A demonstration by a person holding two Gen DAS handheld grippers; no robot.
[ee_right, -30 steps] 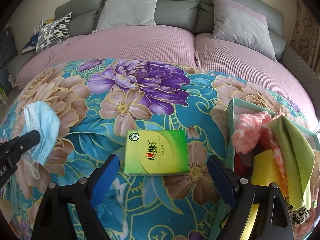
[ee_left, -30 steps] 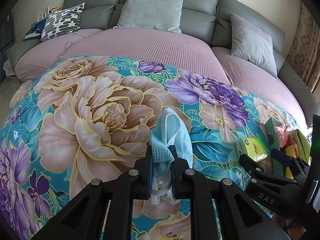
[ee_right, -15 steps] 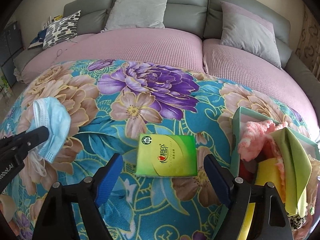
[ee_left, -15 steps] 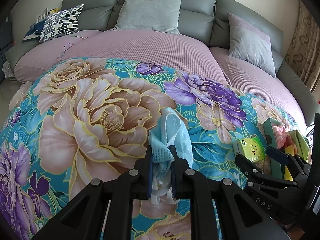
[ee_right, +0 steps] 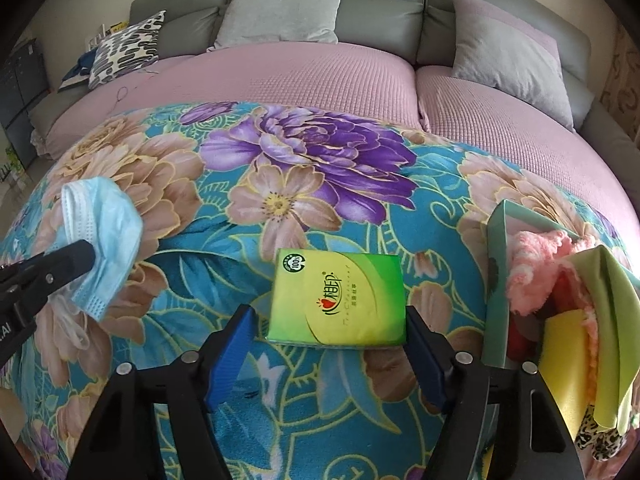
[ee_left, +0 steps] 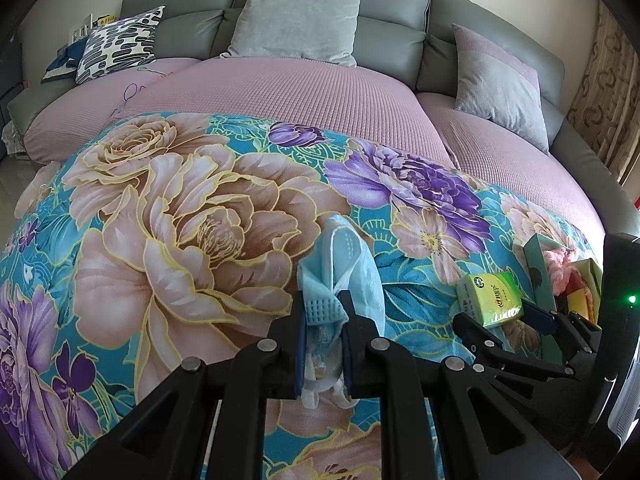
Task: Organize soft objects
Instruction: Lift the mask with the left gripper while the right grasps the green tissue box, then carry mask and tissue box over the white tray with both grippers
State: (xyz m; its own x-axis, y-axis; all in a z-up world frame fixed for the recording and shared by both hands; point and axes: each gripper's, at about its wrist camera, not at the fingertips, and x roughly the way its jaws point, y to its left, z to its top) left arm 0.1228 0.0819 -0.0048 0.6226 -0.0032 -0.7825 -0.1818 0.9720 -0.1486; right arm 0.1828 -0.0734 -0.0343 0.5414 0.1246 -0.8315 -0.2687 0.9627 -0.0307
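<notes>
Pinching a blue face mask, left tongs grip tight; right tongs, narrowing, straddle the tissue pack

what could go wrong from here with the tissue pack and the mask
The right gripper, jaws just closing, straddles only the near edge of the tissue pack; it may slip out or get crushed. The box already looks full, so the pack may not fit. The mask in the left gripper dangles and could snag.

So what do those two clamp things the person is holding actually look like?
Both are black plastic tools with angular, strut-like arms, silver round pivot bolts and blue pads lining the fingertips. The left tool shows white lettering on its side; the right tool has a small green light on its body.
</notes>
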